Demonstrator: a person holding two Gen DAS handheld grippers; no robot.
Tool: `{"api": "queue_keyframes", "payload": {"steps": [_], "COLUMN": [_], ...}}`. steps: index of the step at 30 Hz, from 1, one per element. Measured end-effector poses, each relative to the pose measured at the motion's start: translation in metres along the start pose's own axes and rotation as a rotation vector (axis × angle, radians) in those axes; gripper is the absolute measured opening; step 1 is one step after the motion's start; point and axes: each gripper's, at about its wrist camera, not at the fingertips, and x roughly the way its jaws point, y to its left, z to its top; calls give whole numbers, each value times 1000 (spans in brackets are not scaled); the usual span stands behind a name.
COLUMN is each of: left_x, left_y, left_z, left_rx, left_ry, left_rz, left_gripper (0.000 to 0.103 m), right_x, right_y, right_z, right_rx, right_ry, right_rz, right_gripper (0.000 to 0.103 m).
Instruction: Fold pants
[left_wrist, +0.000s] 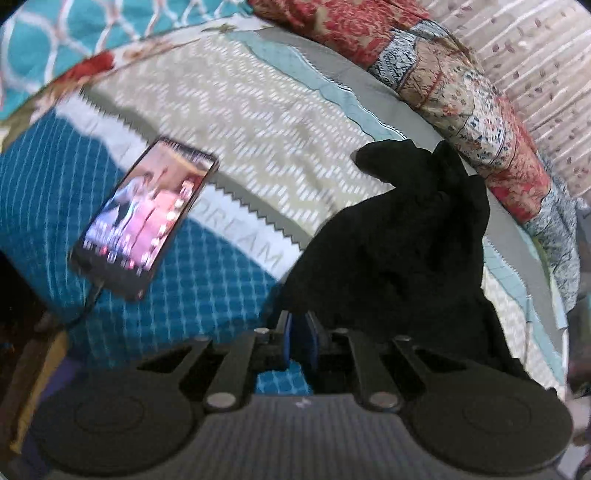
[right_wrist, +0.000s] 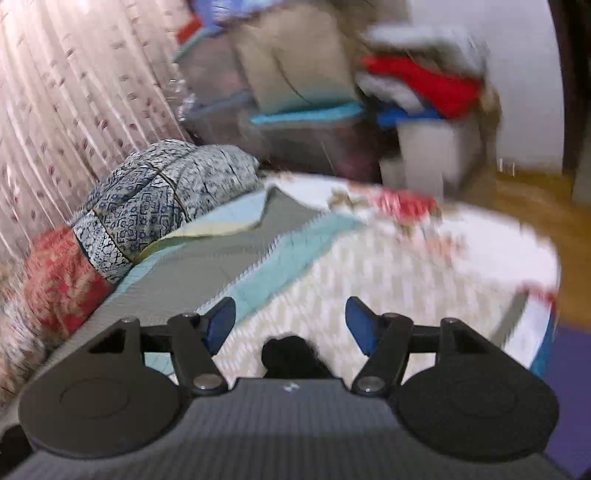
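The black pants (left_wrist: 402, 251) lie bunched in a dark heap on the patterned bedspread (left_wrist: 258, 122), right of centre in the left wrist view. One edge of the cloth runs down to my left gripper (left_wrist: 299, 334). Its blue pads stand almost together and seem to pinch that edge. In the right wrist view my right gripper (right_wrist: 291, 321) is open over the bedspread (right_wrist: 369, 258), its blue pads (right_wrist: 221, 323) far apart with nothing pressed between them. A small black lump (right_wrist: 291, 354), probably part of the pants, shows low between the fingers, close to the gripper body.
A phone (left_wrist: 147, 218) with a lit screen and a cable lies on the bed to the left of the pants. A rolled patchwork quilt (left_wrist: 480, 122) lines the far side by the curtain (right_wrist: 74, 92). Piled clothes and bins (right_wrist: 406, 92) stand beyond the bed's end, with wooden floor (right_wrist: 535, 199) to the right.
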Motion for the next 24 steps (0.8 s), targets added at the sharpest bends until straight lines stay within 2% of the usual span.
{"api": "queue_keyframes", "payload": {"steps": [3,7,12,15,18,20,21,23,24], "left_x": [-7,-5,28,50,74,89,98,108,109], "left_y": [4,-22,-77,-103,-116,-117,-115,-110,-108], "left_z": [2,0,-20,-37,-50,-57,-59,-61,-61], "left_rx": [12,102,231,293,313,313,313,301,293], "left_ry": [-16,-1,93,148,199,230,244,265,269], "left_rz": [-11,-72,-175,-188,-166,-137,-110,-79,-81], "left_gripper": [9,9,9,9,9,9,9,9,9], "right_x": [2,5,28,48,69,84,89,89,82], "right_y": [-32,-54,-61,-59,-50,-49,-49,-61,-63], "right_z": [-21,-50,-75,-77,-77,-79,-81,-80,-78], "right_rx": [28,77,185,219,245,239,235,266,286], "right_ry": [47,151,250,263,289,321,332,333,307], "right_rz": [20,101,149,173,186,178,160,159,173], "right_gripper": [68,67,60,58,55,32,6,6,6]}}
